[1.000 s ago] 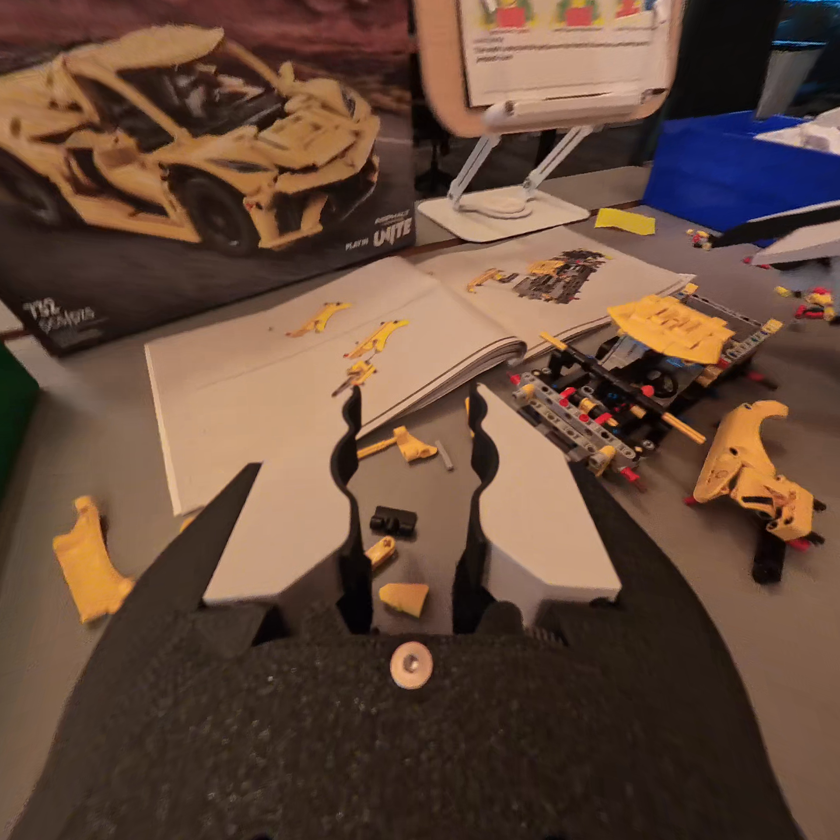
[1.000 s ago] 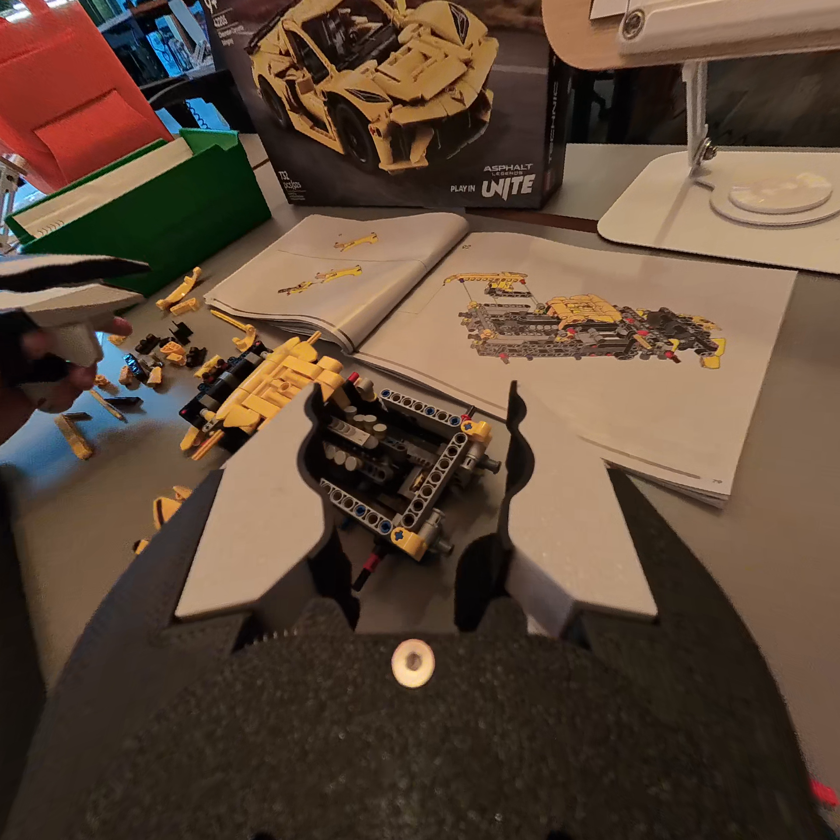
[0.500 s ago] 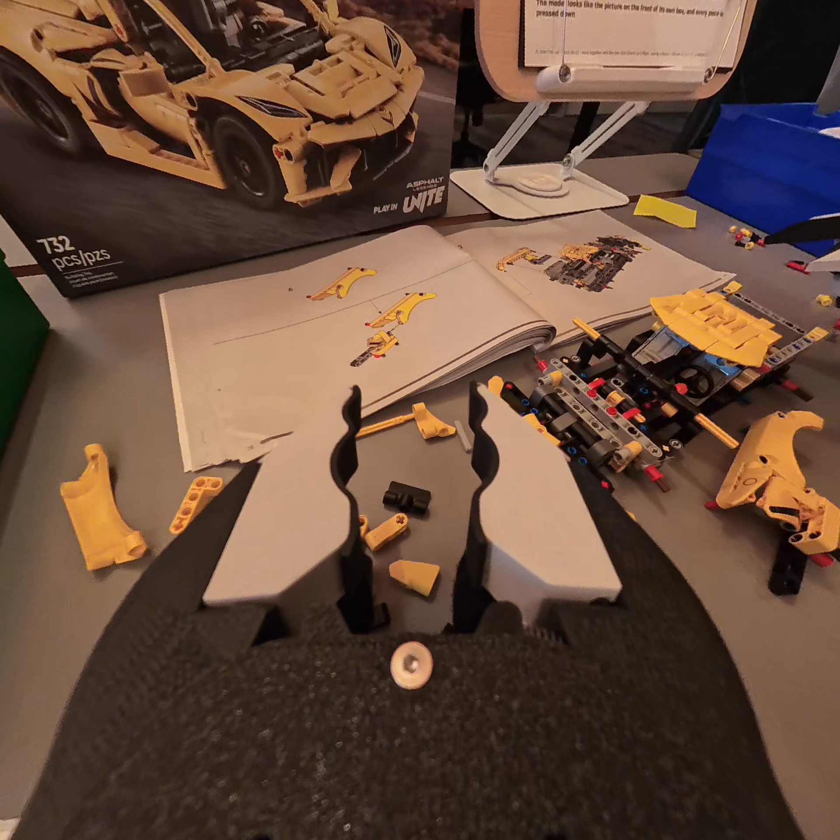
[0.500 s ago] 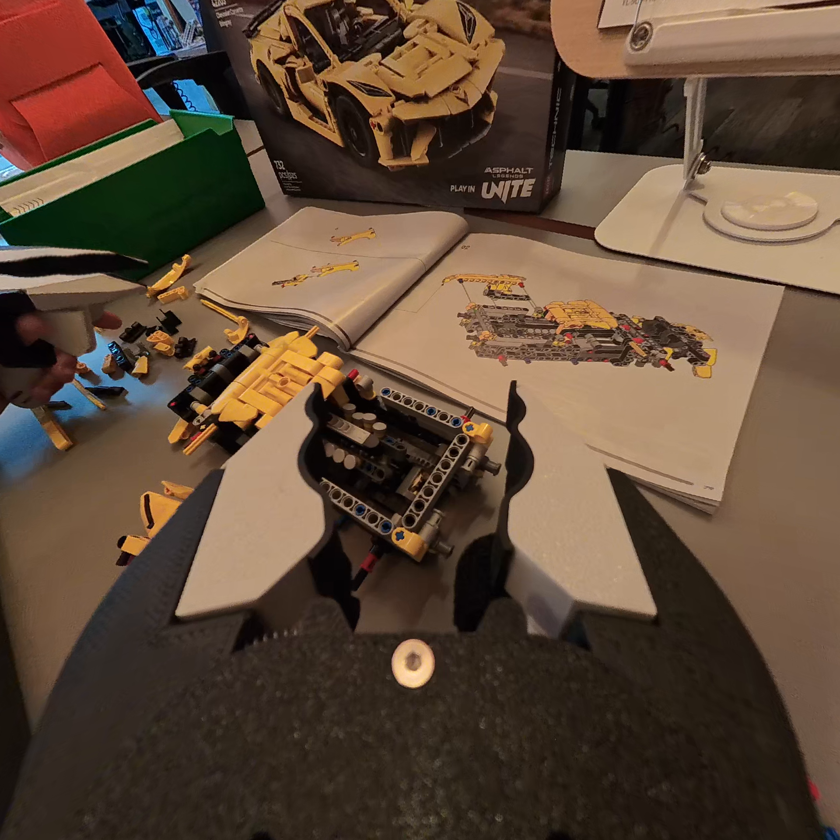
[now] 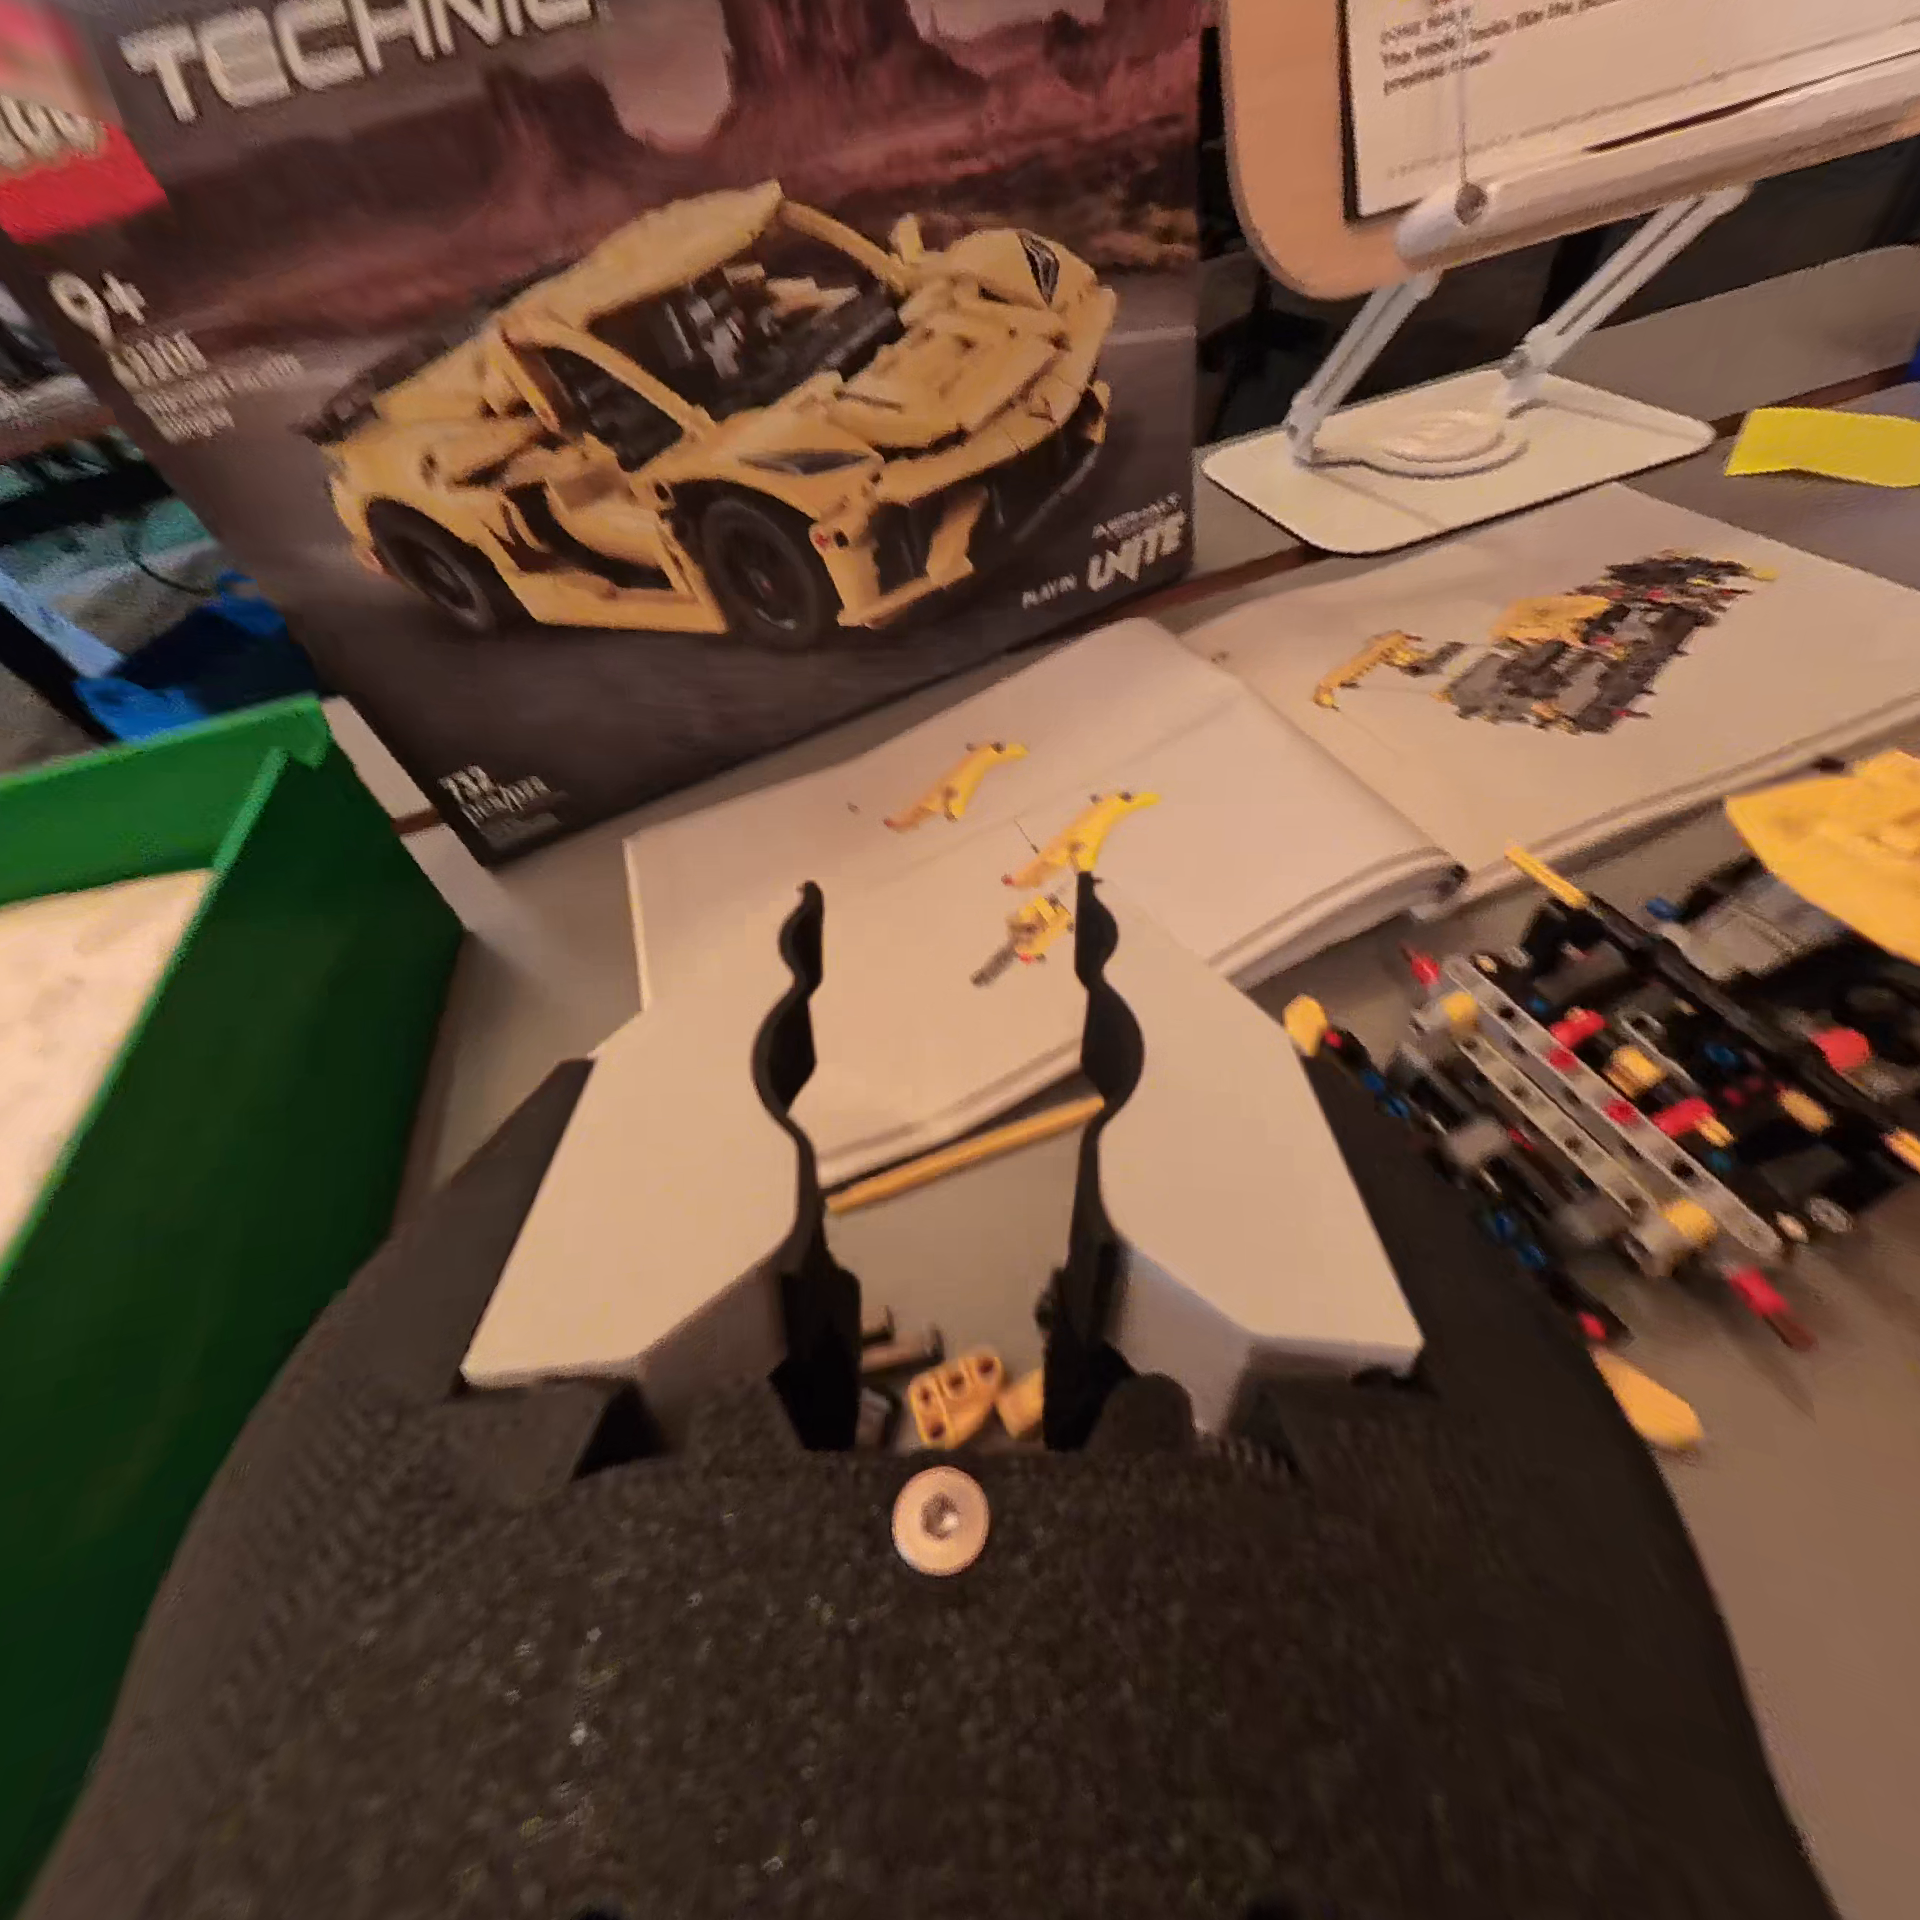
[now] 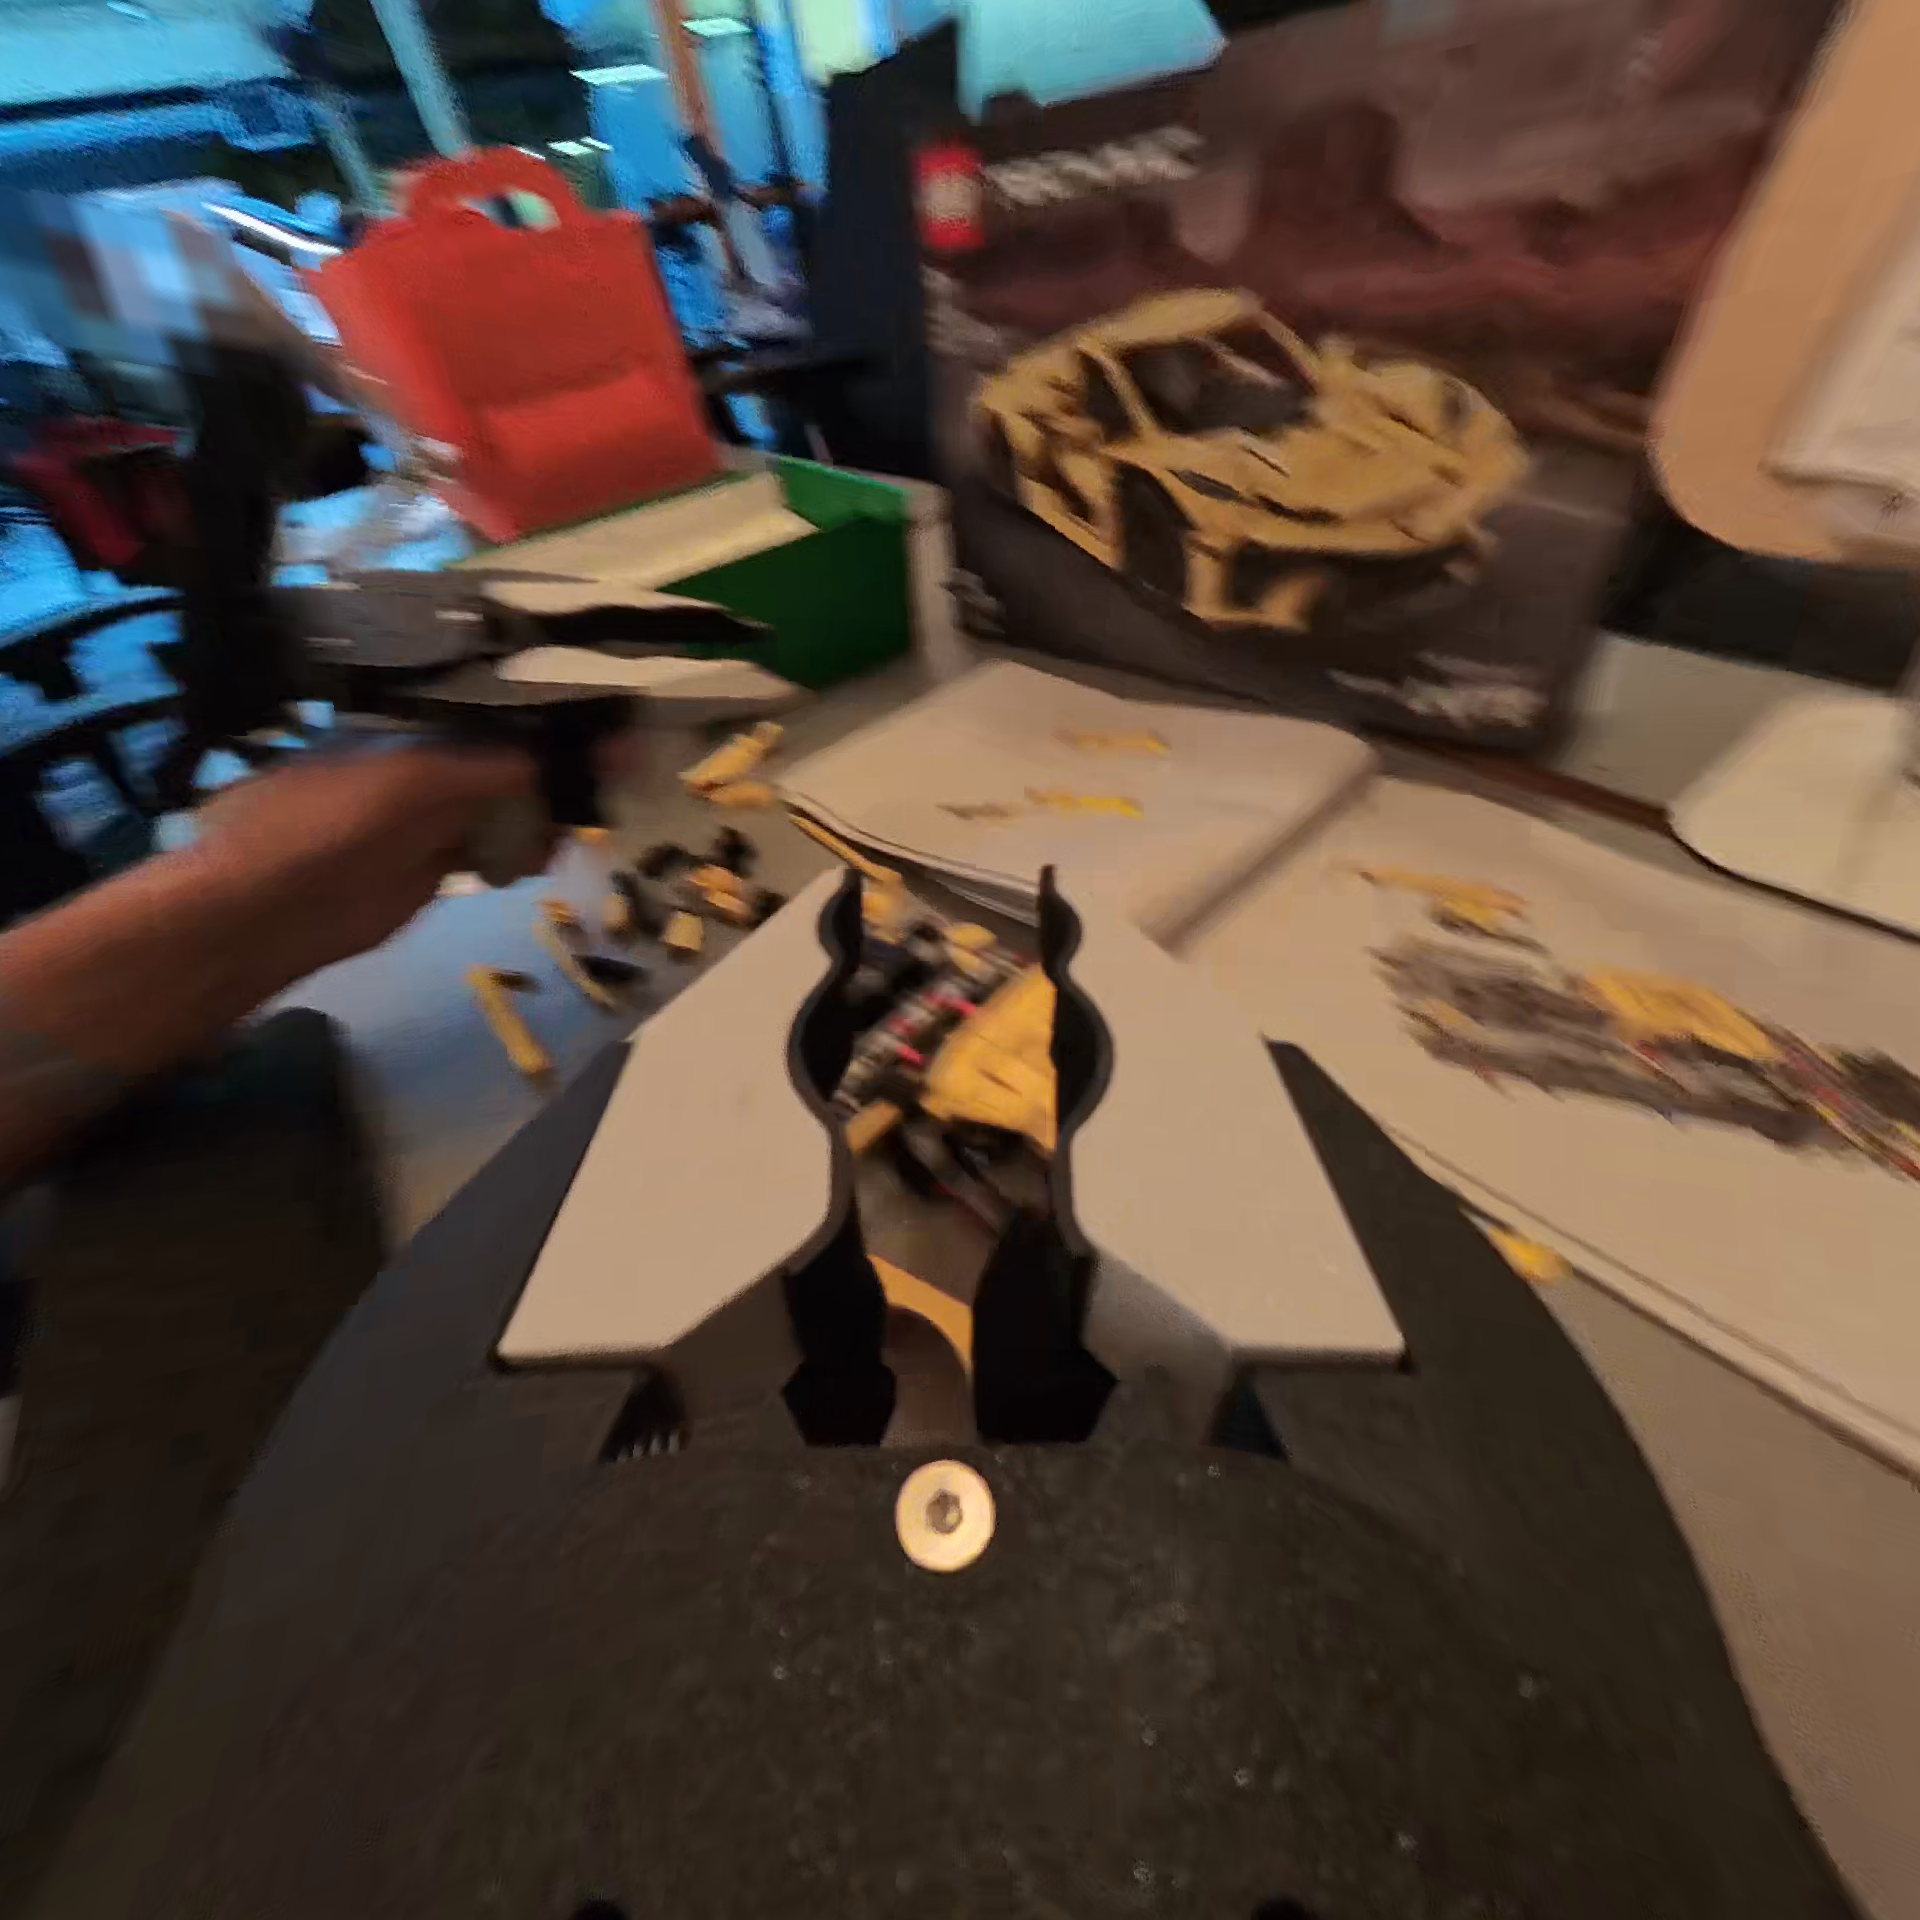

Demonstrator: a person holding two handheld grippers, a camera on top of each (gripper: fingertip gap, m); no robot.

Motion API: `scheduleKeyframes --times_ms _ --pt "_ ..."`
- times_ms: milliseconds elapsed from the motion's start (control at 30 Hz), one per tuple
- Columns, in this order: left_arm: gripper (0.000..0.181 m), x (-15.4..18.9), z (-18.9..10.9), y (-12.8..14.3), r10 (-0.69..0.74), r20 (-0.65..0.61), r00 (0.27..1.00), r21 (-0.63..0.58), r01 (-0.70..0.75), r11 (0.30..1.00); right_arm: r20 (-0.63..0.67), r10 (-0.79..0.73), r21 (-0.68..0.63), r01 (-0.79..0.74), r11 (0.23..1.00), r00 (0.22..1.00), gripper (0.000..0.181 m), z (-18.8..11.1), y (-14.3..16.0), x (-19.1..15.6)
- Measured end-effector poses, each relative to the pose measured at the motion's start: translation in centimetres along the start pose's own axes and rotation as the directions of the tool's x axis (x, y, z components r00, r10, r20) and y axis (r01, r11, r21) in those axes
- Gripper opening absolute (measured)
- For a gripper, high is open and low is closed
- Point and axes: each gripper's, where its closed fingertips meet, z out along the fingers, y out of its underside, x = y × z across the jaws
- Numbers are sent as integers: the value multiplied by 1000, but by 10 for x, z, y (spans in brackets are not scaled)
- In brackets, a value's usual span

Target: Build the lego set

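Left wrist view: left gripper, fingers spread and empty, hovers over small loose yellow pieces lying near the finger roots; chassis to its right.

Right wrist view: right gripper, fingers parted and empty, points at the chassis straight ahead on the bench.

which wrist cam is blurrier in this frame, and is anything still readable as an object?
Right wrist view: heavy motion smear; the set box, open manual and loose pieces are streaked, only the right gripper stays sharp. Left wrist view: milder blur, worst on the chassis at right; left gripper, green bin and stand still read clearly. Warm, dim light in both.
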Motion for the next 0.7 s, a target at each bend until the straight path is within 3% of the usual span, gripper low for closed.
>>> scheduleKeyframes --times_ms 100,233,367,533,700 --pt "49 -10 23 -14 6 67 998 -68 -1 998 114 -55 63 48 997 992 3 21 -28 -72" --pt "49 -14 46 -20 101 166 981 -154 -75 985 159 -156 105 140 985 975 0 49 -44 -139" --pt "48 -10 50 -22 230 232 945 -215 -181 960 88 -254 94 245 965 963 0 66 -47 -159" --pt "45 0 41 -30 379 285 881 -242 -316 917 38 -303 75 300 951 952 0 68 -49 -160" --pt "41 9 36 -38 427 308 850 -235 -367 900 16 -325 49 324 945 946 0 68 -45 -156"
